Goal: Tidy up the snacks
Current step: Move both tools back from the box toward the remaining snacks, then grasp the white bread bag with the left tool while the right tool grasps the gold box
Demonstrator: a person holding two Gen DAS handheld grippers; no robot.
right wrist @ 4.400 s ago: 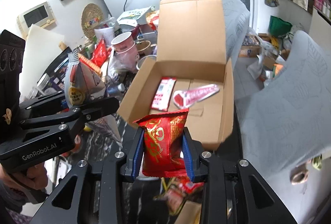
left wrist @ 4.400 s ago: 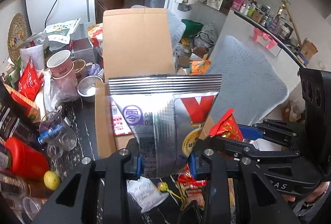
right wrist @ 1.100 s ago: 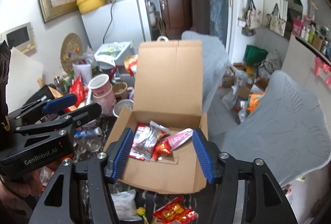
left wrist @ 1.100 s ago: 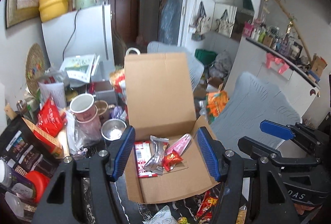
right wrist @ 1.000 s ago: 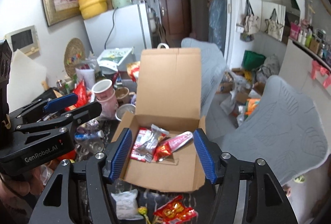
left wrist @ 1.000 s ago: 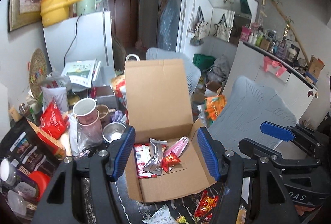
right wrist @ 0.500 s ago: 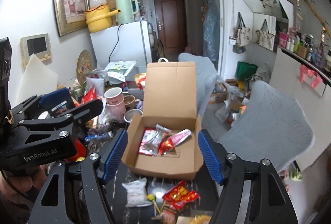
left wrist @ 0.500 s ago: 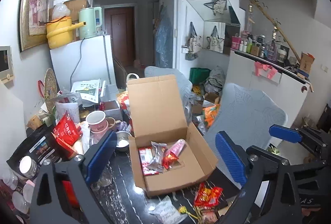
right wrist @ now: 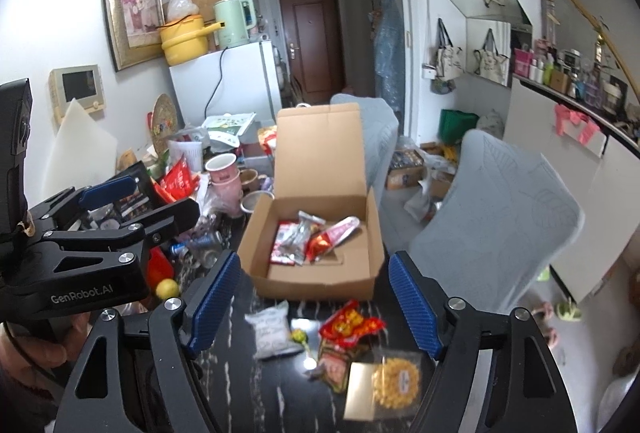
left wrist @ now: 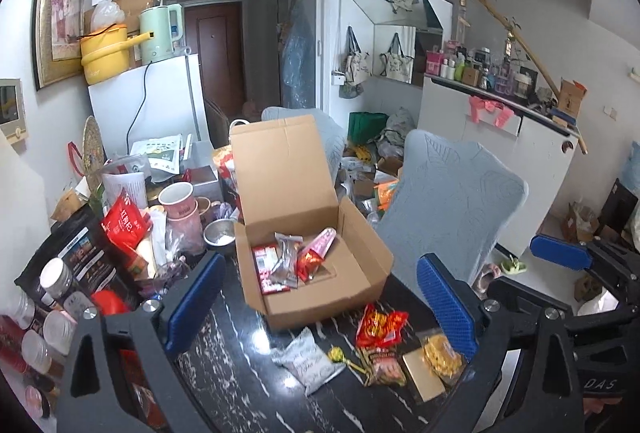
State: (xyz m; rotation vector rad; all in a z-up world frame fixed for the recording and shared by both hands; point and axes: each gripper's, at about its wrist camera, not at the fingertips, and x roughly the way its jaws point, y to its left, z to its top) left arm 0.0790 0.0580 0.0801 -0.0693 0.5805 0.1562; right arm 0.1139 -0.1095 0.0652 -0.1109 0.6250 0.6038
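Cardboard: one open box (left wrist: 352, 285), lid upright, stands ahead of the released left tool (left wrist: 320, 297), holding four packets, the pink one (left wrist: 325, 238) slanting up-right. Right view: right tool (right wrist: 314, 303), empty, jaws just widening, above five loose snacks (right wrist: 350, 325) on the tabletop (right wrist: 240, 385).

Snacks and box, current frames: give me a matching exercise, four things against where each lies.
Things:
1. silver packet
2. white packet
3. yellow snack bag
4. cardboard box

Places:
A. on the tabletop just in front of the box
B. inside the box
C. lid up, on the dark table
D. nearest the left tool's right-hand pad

Pairs: 1-B, 2-A, 3-D, 4-C
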